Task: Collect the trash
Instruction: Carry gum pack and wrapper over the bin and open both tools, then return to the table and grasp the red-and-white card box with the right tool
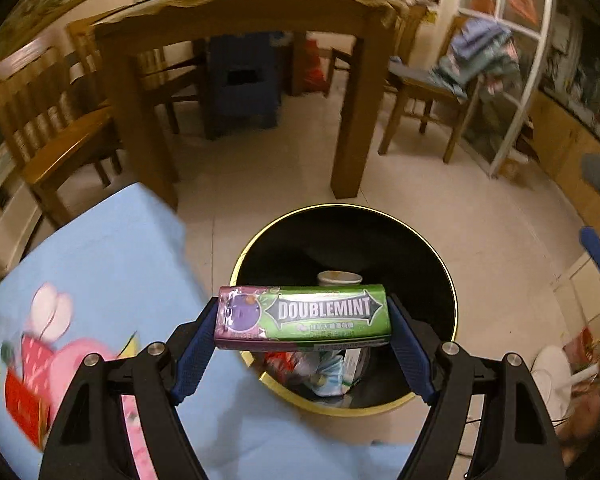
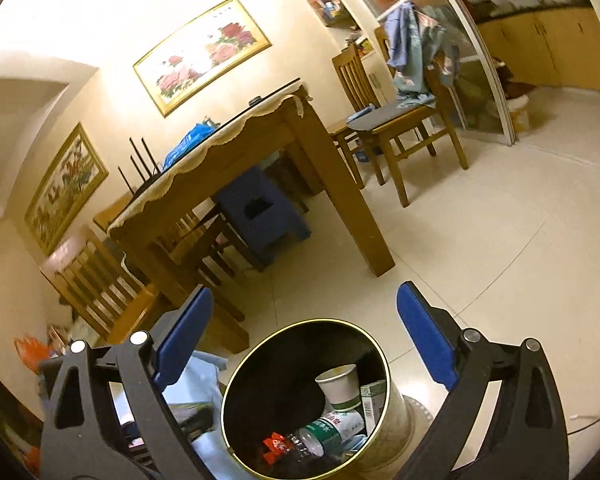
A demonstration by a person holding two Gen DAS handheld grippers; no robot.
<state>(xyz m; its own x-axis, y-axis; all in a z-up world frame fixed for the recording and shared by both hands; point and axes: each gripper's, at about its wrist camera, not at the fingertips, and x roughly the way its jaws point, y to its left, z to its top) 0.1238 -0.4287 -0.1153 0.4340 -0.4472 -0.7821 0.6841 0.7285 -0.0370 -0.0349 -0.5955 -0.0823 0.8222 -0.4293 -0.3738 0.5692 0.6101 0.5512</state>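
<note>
My left gripper point(image 1: 303, 320) is shut on a green and purple Doublemint box point(image 1: 303, 317), gripped by its two ends and held level above the near rim of the round black trash bin point(image 1: 454, 300). The bin holds a paper cup point(image 1: 339, 279) and wrappers. In the right wrist view, my right gripper point(image 2: 305, 312) is open and empty, above and behind the same trash bin point(image 2: 236, 376), which holds a paper cup point(image 2: 340, 384), a plastic bottle point(image 2: 332, 428), a small carton point(image 2: 374, 400) and a red wrapper point(image 2: 276, 446).
A low table with a light blue cartoon cloth point(image 1: 108, 280) stands left of the bin. Beyond are a wooden dining table point(image 2: 260, 148), wooden chairs point(image 2: 400, 120) with clothes draped, a blue stool point(image 2: 266, 216) and a tiled floor point(image 2: 500, 220).
</note>
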